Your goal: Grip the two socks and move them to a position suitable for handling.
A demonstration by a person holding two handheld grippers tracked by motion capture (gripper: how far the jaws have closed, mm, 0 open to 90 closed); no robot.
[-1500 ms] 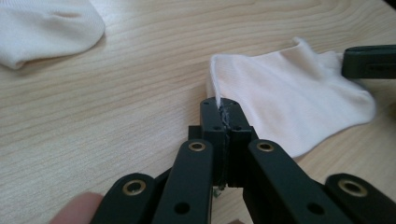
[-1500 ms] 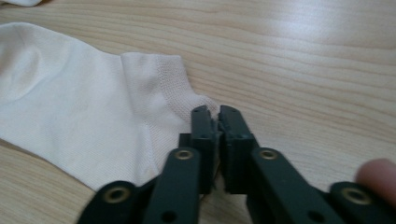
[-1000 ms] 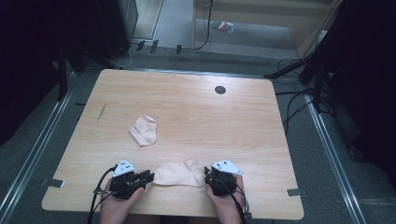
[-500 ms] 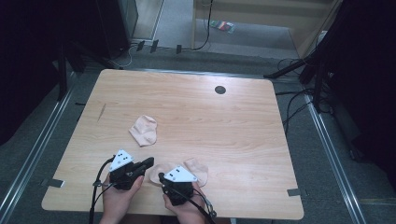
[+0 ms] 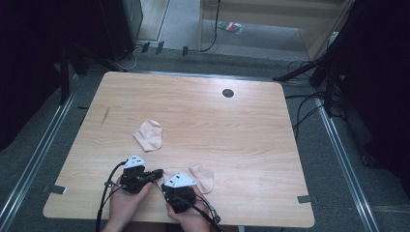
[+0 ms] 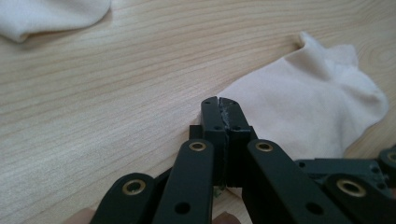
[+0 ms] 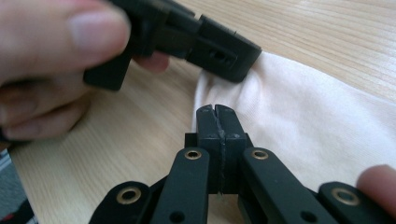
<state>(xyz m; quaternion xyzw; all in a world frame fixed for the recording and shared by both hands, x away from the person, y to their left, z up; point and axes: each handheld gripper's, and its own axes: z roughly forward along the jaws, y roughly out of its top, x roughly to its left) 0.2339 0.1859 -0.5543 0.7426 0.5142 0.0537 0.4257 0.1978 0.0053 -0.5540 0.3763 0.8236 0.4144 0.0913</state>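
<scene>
Table (image 5: pixel 241 130): we see pale wood grain, smooth, faintly sheened.
Near sock (image 6: pixel 303 116): soft matt knit cloth, cream-pink, lightly creased.
Far sock (image 5: pixel 149 135): the same matt cloth.
Left gripper (image 6: pixel 219 103): matt black plastic, brass-coloured rivets.
Right gripper (image 7: pixel 216 112): matt black plastic too, brass-coloured rivets.
Floor (image 5: pixel 333 159): grey, rough-looking carpet.

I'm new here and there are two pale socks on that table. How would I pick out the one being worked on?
Start at the light wooden table and go to its near edge, where the person's hands come in. The pale peach cotton sock lies there, right against the two black grippers. The other pale sock lies alone farther up the table, with nothing touching it.
</scene>
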